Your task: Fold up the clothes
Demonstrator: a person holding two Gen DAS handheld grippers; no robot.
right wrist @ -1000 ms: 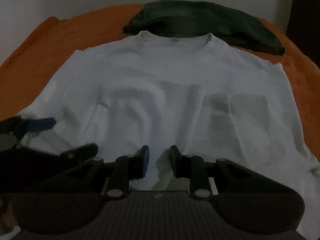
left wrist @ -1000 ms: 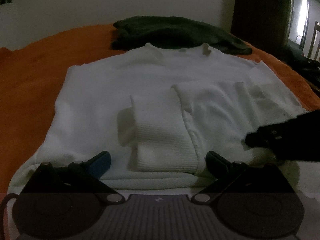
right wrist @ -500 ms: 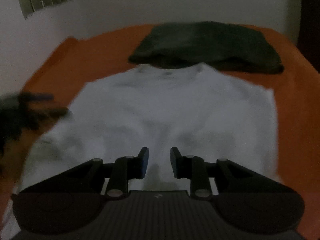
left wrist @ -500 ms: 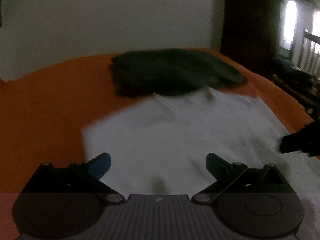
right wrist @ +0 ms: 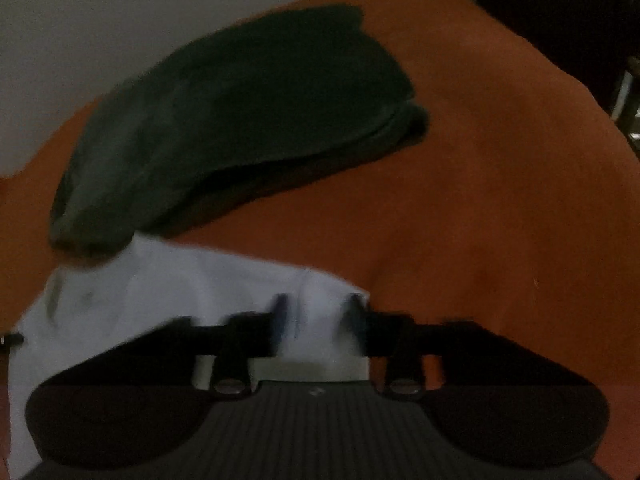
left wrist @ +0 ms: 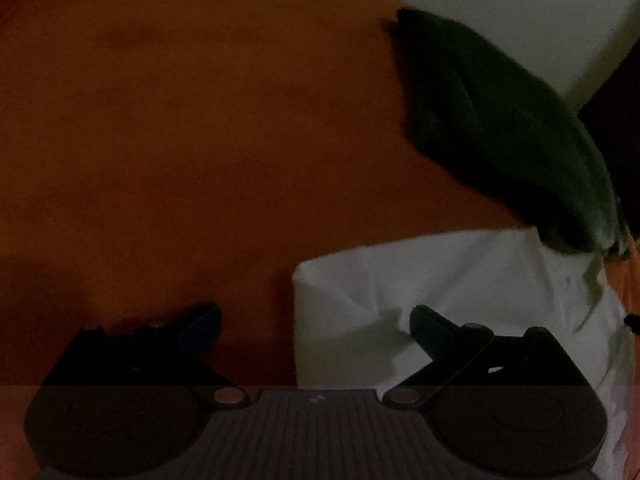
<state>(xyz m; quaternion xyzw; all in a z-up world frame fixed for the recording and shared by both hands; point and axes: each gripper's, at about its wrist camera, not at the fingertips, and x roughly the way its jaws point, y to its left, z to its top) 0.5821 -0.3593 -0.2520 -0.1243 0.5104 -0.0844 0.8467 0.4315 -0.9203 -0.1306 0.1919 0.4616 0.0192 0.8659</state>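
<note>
Here the white sweater (left wrist: pixel 460 292) lies on the orange bed cover (left wrist: pixel 180 140), its far edge tucked just under the dark green folded garment (left wrist: pixel 500 120), which sits beyond it toward the pale wall (right wrist: pixel 80 20). The left gripper (left wrist: pixel 316 320) hangs at the sweater's left corner with its fingers spread wide, one over bare cover and the other over white cloth, holding nothing. The right gripper (right wrist: pixel 316 316), blurred, is at the sweater's right corner with white cloth between its narrowly parted fingers; whether they pinch it I cannot tell.
</note>
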